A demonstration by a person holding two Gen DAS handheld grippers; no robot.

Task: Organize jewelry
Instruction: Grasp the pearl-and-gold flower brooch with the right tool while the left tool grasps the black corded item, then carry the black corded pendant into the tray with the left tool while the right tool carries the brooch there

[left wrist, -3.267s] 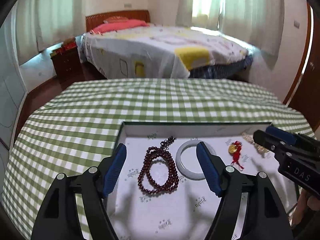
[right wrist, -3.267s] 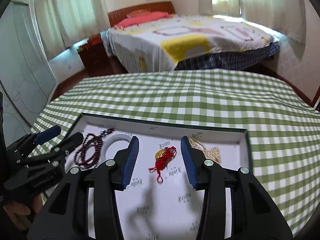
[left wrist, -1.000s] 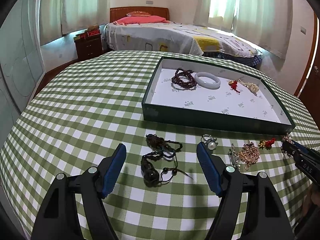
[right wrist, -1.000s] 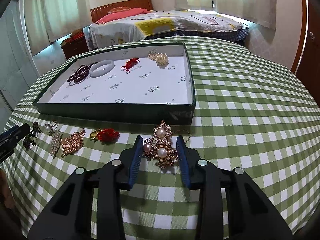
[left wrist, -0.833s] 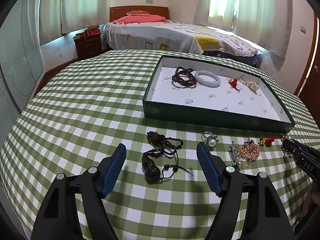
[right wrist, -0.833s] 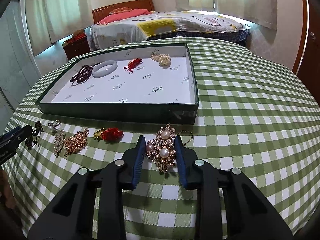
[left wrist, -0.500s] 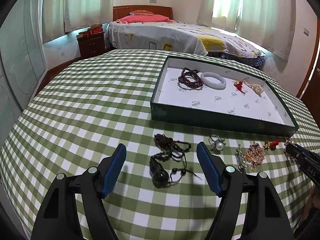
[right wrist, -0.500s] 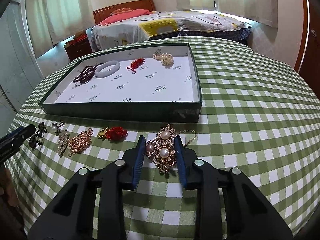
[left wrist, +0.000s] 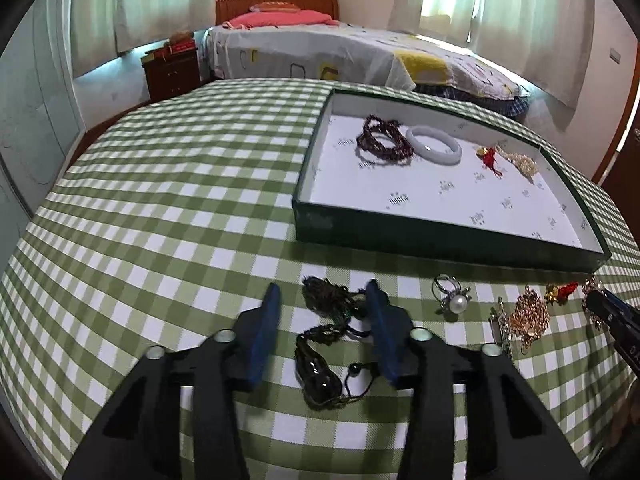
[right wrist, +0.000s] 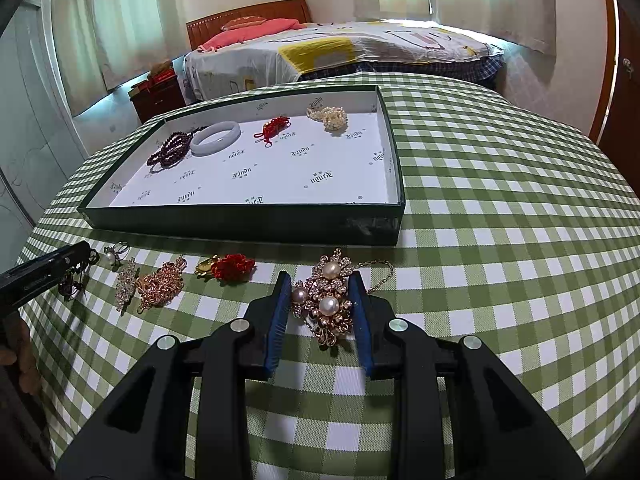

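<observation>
A green tray (left wrist: 448, 248) (right wrist: 240, 224) with a white floor holds a dark red bead bracelet (left wrist: 382, 142), a pale bangle (left wrist: 434, 150), a red knot charm (left wrist: 489, 159) and a pearl cluster (right wrist: 328, 117). On the cloth in front lie a black cord necklace (left wrist: 324, 340), a pearl ring (left wrist: 452, 298), a gold chain piece (right wrist: 160, 282), a red flower charm (right wrist: 230, 267) and a gold pearl brooch (right wrist: 326, 298). My left gripper (left wrist: 322, 310) straddles the black cord, its jaws partly closed with a gap. My right gripper (right wrist: 320, 294) is closed around the brooch, pads touching its sides.
The round table has a green checked cloth (left wrist: 160, 208). A bed (left wrist: 320, 52) and a wooden nightstand (left wrist: 172, 66) stand behind it. A crystal bar pin (right wrist: 126, 284) lies beside the gold chain piece.
My left gripper's jaws have narrowed around the black cord necklace. My right gripper stays closed around the brooch, barely moved. Earlier both grippers pulled back from the tray to the table's front.
</observation>
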